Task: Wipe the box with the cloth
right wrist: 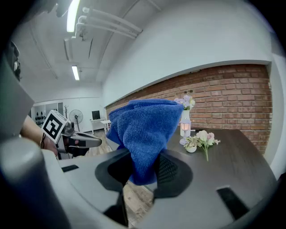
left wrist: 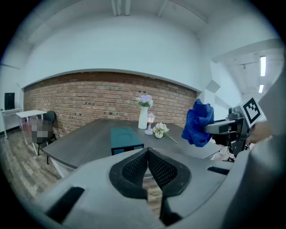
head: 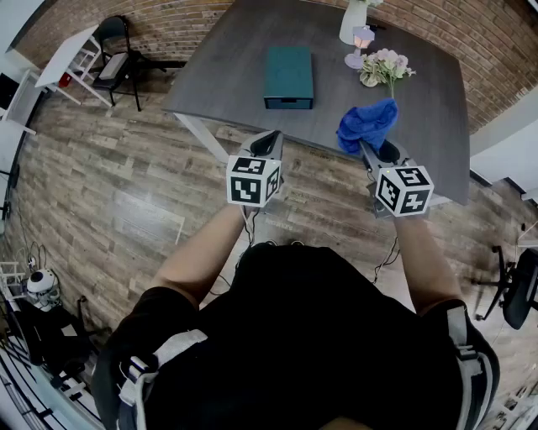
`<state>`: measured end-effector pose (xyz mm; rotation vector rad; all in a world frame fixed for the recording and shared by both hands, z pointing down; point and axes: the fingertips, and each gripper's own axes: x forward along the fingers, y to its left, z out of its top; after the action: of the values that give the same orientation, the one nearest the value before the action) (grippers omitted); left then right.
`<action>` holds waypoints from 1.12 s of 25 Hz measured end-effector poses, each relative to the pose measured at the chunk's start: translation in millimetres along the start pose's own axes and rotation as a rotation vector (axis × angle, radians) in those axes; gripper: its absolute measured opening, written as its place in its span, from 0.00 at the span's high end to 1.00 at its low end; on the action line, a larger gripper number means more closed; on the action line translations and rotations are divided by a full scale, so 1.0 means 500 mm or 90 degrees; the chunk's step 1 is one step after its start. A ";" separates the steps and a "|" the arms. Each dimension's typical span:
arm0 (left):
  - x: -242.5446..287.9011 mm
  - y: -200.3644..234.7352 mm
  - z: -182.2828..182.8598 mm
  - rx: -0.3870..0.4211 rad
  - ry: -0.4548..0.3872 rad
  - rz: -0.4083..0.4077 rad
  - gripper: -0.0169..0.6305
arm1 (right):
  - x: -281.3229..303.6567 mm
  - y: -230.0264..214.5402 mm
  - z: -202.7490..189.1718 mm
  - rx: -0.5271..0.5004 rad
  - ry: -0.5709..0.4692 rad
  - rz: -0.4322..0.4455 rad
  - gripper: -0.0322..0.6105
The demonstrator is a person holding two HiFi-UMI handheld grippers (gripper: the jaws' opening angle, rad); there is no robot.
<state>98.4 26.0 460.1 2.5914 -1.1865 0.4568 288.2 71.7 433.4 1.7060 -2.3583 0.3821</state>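
Note:
A teal box (head: 289, 76) with a small drawer front lies on the dark grey table (head: 218, 67), near its front edge; the left gripper view shows the box (left wrist: 125, 139) beyond my jaws. My right gripper (head: 370, 149) is shut on a bunched blue cloth (head: 367, 124), held up over the table's front edge, right of the box. That cloth (right wrist: 144, 132) fills the middle of the right gripper view. My left gripper (head: 271, 145) is shut and holds nothing, short of the table's front edge, below the box.
A white vase (head: 354, 21), a small lamp (head: 361, 46) and a bunch of flowers (head: 384, 67) stand at the table's far right. A black chair (head: 116, 59) and a white side table (head: 71, 52) are on the wooden floor at left.

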 end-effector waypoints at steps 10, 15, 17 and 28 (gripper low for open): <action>-0.007 0.038 -0.008 -0.017 0.001 0.012 0.96 | 0.033 0.026 -0.002 0.006 0.011 0.023 0.76; 0.005 0.128 -0.002 -0.045 -0.008 0.033 0.96 | 0.133 0.069 0.028 0.004 0.022 0.071 0.76; 0.020 0.185 -0.001 -0.059 -0.008 0.045 0.96 | 0.196 0.101 0.046 -0.010 0.028 0.094 0.76; 0.070 0.504 0.042 -0.091 -0.003 0.050 0.96 | 0.564 0.331 0.078 -0.118 0.141 0.201 0.76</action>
<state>-69.1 -165.5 478.8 2.4344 -1.2763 0.3685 42.9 -144.5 470.4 1.1499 -2.4107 0.3653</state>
